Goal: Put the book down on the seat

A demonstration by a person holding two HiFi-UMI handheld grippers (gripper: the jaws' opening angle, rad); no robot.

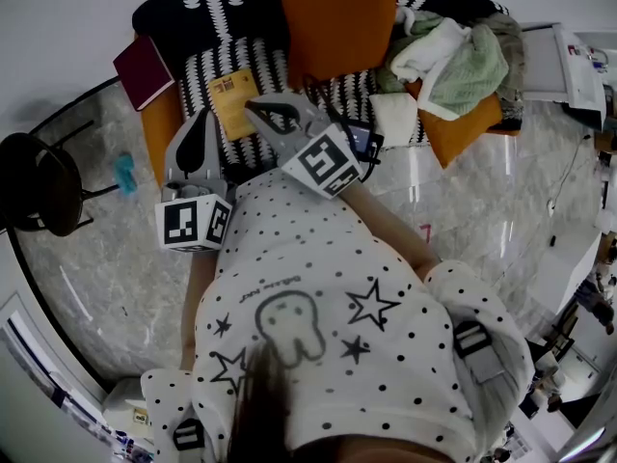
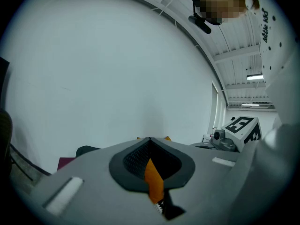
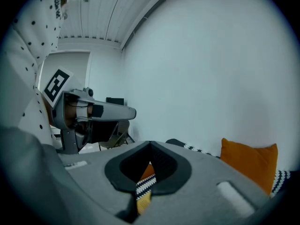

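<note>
Seat (image 1: 265, 61) bears book (image 1: 234, 99) just beside right gripper (image 1: 256, 110).

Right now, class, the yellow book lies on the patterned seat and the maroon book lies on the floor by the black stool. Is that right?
The maroon book is not on the floor by the black stool: the head view shows it resting on the end of the sofa, at the picture's left. The yellow book lies on the patterned seat.

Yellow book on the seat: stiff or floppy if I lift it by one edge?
The yellow book looks thin and lies flat, so probably light and may flex. On the patterned seat cover it likely won't slide.
</note>
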